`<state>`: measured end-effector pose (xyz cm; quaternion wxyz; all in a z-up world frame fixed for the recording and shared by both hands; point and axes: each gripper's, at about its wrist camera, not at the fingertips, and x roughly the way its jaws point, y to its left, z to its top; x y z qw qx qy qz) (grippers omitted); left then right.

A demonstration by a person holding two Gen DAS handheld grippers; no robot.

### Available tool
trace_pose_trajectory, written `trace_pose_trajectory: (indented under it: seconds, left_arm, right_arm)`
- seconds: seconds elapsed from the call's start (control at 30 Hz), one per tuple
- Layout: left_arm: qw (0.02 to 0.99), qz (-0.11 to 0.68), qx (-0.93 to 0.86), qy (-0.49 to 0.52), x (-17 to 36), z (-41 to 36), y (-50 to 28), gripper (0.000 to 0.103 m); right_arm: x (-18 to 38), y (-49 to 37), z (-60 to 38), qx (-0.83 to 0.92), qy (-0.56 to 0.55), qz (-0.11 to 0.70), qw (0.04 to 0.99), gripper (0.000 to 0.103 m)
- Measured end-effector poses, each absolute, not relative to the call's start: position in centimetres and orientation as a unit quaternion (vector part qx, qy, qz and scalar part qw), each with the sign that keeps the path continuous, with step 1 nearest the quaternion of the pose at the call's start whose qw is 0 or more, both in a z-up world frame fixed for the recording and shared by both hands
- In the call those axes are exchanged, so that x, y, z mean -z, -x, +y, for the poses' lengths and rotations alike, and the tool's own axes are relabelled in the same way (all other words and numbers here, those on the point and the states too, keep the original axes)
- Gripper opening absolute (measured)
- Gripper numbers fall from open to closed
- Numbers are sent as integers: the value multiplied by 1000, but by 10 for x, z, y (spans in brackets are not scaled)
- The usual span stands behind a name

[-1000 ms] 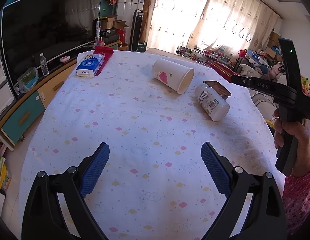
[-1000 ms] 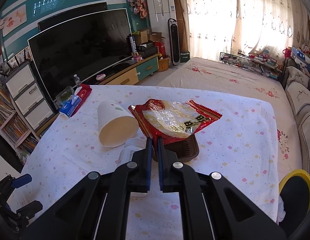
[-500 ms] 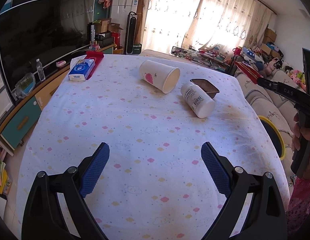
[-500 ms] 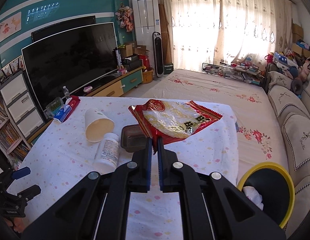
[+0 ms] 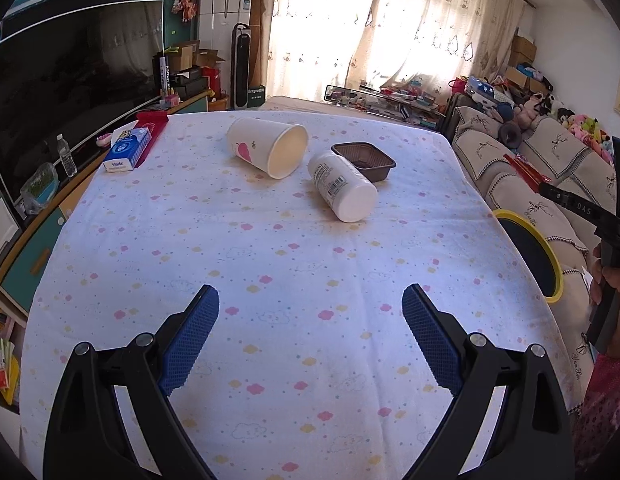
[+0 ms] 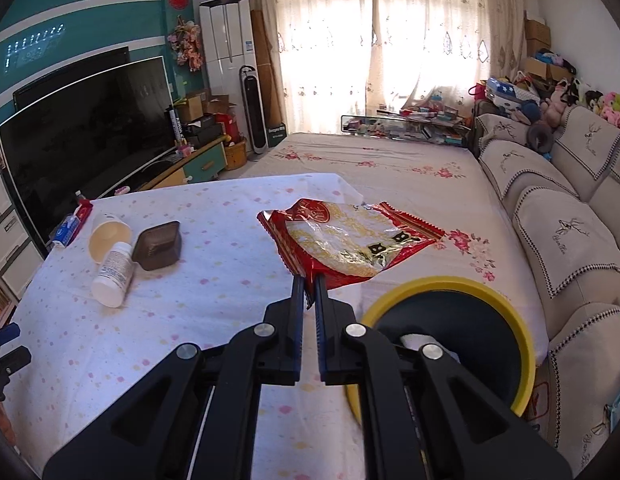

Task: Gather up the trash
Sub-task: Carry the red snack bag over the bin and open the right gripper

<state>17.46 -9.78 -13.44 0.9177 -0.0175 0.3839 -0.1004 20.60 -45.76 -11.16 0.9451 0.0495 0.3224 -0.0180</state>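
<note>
So the right tool [image 6: 308, 300] is clamped on the crinkled red-and-clear plastic snack wrapper [image 6: 350, 242], just beyond the yellow-rimmed dark bin [image 6: 450, 344] below it, not yet dropped, while the empty left tool [image 5: 310, 336] gapes far before the fallen white paper cup [image 5: 269, 146], white plastic bottle [image 5: 344, 186] and brown plastic tray [image 5: 364, 160] on the tabletop [image 5: 269, 280].

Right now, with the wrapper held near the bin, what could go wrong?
1. The right gripper pinches only the wrapper's corner; the wrapper could slip out.
2. Most of the wrapper hangs beyond the bin's far rim, so released here it would likely miss.
3. The bottle lies on its side and could roll if the table is bumped.
</note>
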Motion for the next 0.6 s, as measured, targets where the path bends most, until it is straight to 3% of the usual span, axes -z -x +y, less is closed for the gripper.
trace_pose_trajectory:
  seconds: [0.6]
  left_arm:
    - [910,399,112,-15,140,-139,-180,91]
  right_arm:
    - [200,-202,-550,103,-103,382,913,11]
